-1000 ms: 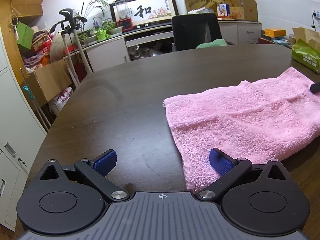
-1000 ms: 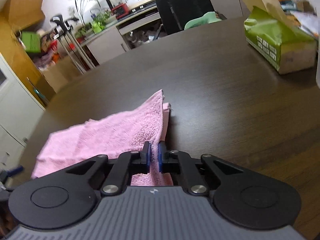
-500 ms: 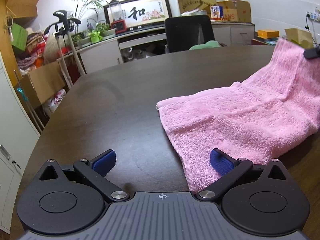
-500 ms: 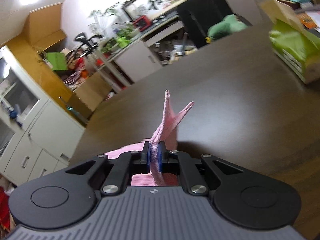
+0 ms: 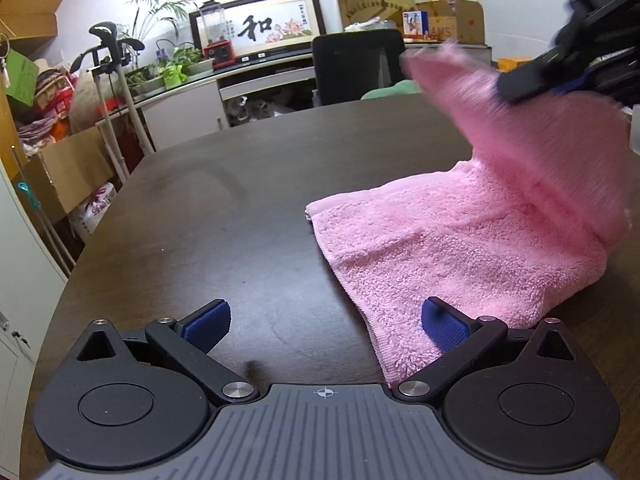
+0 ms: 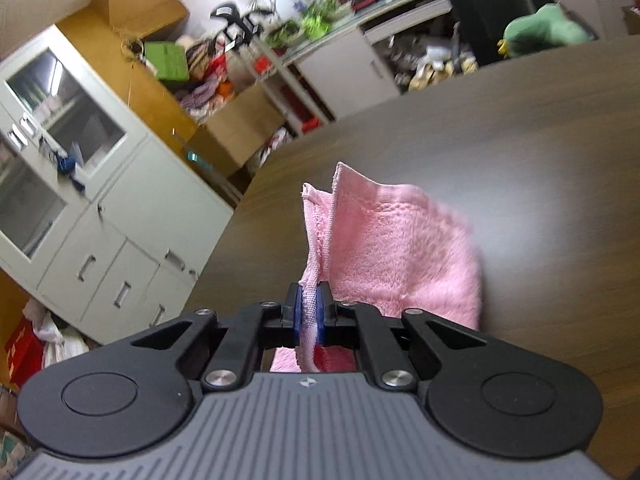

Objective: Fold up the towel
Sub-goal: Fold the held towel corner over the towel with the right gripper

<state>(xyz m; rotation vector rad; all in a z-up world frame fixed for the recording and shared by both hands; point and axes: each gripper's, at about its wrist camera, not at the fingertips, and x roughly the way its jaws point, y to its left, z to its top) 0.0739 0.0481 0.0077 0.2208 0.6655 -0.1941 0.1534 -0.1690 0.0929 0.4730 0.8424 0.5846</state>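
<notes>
Your right gripper [image 6: 308,312] is clamped on the hemmed edge of the pink towel [image 5: 460,248], its blue pads pressed against the cloth at the centre of the right wrist frame, with the lifted corner standing up above the jaws. In the left wrist frame that same gripper [image 5: 552,80] shows at the upper right, blurred, holding the raised end of the towel above the dark table [image 5: 240,220]. The rest of the towel lies flat on the table at centre right (its near corner reaches the lower right, touching your left gripper's right-hand finger). Your left gripper [image 5: 326,326] is spread wide at the bottom of its frame, bare table between its pads, gripping nothing. A black chair [image 5: 356,68] stands behind the table at upper centre.
</notes>
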